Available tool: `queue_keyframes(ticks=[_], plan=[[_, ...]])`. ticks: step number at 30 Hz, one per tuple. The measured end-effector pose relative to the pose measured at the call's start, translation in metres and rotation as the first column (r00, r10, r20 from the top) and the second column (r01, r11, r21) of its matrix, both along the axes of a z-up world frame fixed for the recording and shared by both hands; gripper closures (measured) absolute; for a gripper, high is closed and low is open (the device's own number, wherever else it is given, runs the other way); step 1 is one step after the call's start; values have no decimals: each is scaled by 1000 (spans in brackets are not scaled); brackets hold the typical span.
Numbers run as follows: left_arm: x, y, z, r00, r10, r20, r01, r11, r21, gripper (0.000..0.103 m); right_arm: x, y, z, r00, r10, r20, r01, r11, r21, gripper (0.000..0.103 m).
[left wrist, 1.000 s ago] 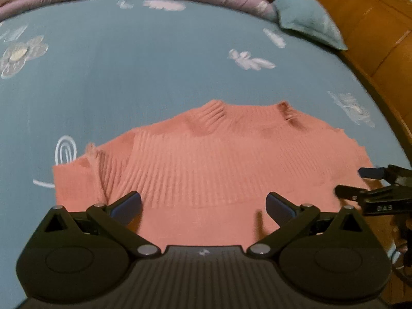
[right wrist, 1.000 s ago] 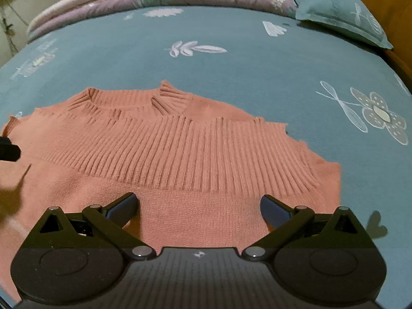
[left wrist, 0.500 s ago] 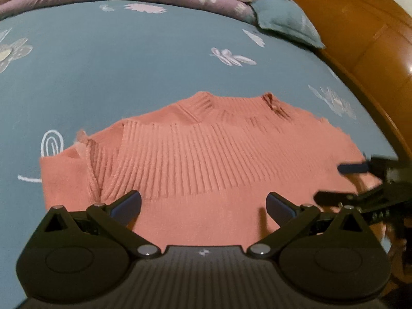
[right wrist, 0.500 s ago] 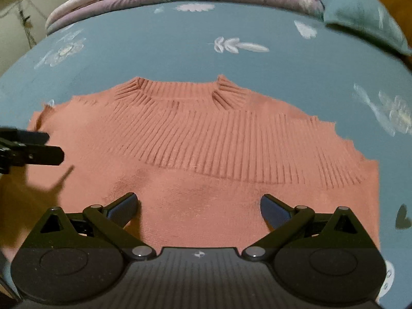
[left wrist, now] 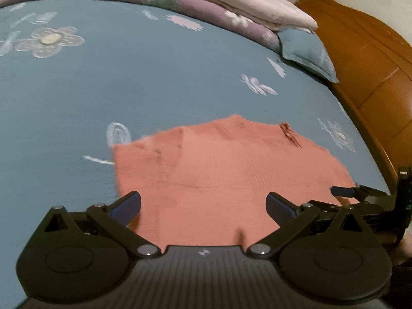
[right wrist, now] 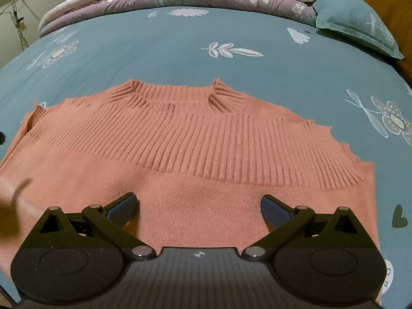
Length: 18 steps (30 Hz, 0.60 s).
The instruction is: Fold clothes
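Blue floral bedsheet (right wrist: 159, 43) under salmon sweater (right wrist: 195, 149), seemingly flat, beneath both wide-apart grippers (left wrist: 203, 206) (right wrist: 198, 206).

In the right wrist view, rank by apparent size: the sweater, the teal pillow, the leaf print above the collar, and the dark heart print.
1. Sweater, by far the largest.
2. Pillow; it lies farther away, so its true size is understated.
3. Leaf print.
4. Heart print, smallest.
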State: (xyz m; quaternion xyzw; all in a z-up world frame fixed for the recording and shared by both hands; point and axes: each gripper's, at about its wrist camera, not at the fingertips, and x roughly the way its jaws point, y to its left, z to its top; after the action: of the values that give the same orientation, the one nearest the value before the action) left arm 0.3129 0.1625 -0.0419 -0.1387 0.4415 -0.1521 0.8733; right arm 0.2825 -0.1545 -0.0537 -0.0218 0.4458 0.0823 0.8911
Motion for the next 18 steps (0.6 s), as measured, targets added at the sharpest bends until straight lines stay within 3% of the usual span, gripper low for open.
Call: queue_keyframes(ticks=[4, 10, 12, 15, 18], plan=[[0, 11, -1, 1000, 17, 11, -16, 995, -96, 1, 1, 2, -1, 1000, -6, 11, 6, 1000, -8, 0], [11, 1, -11, 1000, 4, 29, -1, 994, -114, 1, -3, 0, 3, 1000, -3, 10, 3, 1000, -1, 0], [16, 0, -16, 1000, 23, 20, -20, 994, -103, 5, -8, -3, 4, 1000, 3, 15, -3, 1000, 12, 0], [20, 3, -21, 999, 35, 16, -33, 994, -101, 24, -15, -9, 5, 1000, 3, 24, -4, 999, 35, 0], [20, 9, -22, 999, 51, 5, -50, 993, -107, 26, -21, -14, 7, 999, -4, 32, 2, 998, 68, 0]])
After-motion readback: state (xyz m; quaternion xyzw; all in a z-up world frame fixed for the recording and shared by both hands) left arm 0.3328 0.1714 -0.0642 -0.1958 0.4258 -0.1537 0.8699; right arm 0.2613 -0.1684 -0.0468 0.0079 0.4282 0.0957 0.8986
